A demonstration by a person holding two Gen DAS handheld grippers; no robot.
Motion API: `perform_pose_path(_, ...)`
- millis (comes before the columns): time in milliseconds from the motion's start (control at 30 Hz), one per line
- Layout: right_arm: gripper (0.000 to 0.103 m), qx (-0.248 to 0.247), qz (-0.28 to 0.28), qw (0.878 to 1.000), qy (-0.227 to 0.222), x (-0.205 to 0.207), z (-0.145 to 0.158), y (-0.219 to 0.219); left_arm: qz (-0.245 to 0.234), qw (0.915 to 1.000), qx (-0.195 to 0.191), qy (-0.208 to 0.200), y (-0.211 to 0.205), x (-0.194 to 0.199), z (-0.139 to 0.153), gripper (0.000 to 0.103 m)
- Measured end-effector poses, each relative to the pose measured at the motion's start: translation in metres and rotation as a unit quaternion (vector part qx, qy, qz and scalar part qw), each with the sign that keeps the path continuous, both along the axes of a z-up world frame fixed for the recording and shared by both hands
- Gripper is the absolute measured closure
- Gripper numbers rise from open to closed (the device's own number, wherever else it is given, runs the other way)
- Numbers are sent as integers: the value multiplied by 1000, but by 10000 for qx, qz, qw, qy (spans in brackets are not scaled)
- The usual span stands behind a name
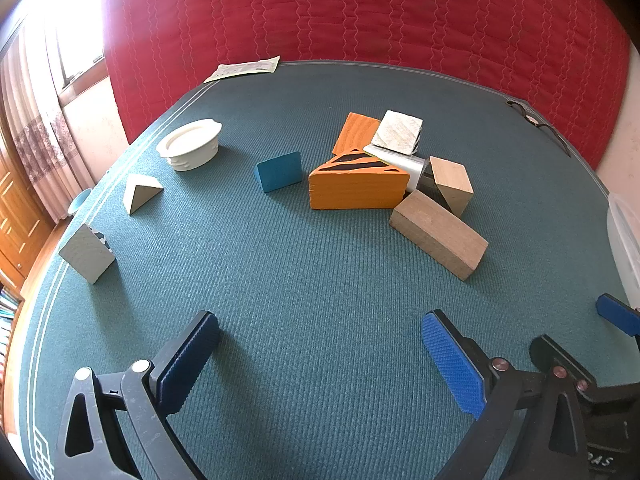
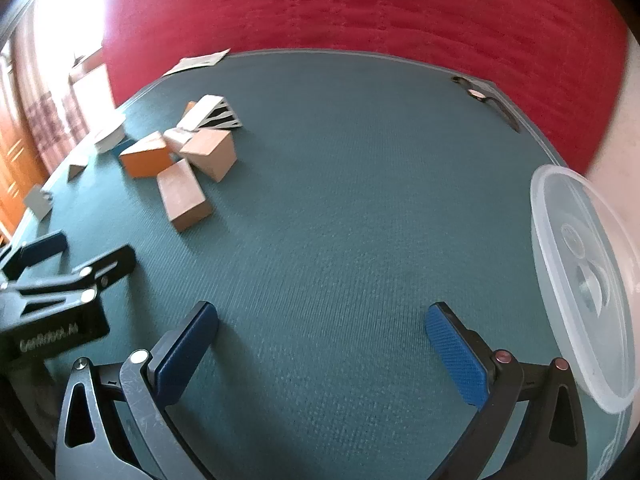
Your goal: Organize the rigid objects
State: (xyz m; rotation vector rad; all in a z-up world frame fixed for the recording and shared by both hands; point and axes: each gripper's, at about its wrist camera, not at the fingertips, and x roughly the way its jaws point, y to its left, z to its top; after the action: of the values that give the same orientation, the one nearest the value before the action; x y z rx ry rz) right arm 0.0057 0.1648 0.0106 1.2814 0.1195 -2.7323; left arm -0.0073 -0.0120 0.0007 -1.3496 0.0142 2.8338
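Both grippers hang side by side over a green carpeted surface, tilted steeply downward. The left gripper has its fingers spread wide, grasping nothing; the right gripper likewise — released and empty. Ahead lies a cluster of blocks — an orange wedge touching a long wooden block. A clear plastic lid sits beside the right gripper.
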Motion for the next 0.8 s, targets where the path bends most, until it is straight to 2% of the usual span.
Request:
perform_pose_path(133,0,16,214,9998,0,3,0,5,17,10000,3,-2,3,0,1,0)
perform_pose_path(400,0,82,235,9997,-43,1,-1,1,6,9999,110,66,8,3,3,0)
perform_pose_path(500,0,94,280,9995,-77,0,-1,0,141,9997,141,112,6,6,5,0)
perform_pose_path(667,0,88,347,9993,-105,0,-1,0,140,9992,358,131,-5,9,8,0)
perform_pose_path(800,0,92,349,9993,-105,0,-1,0,167,9993,279,159,-12,13,9,0)
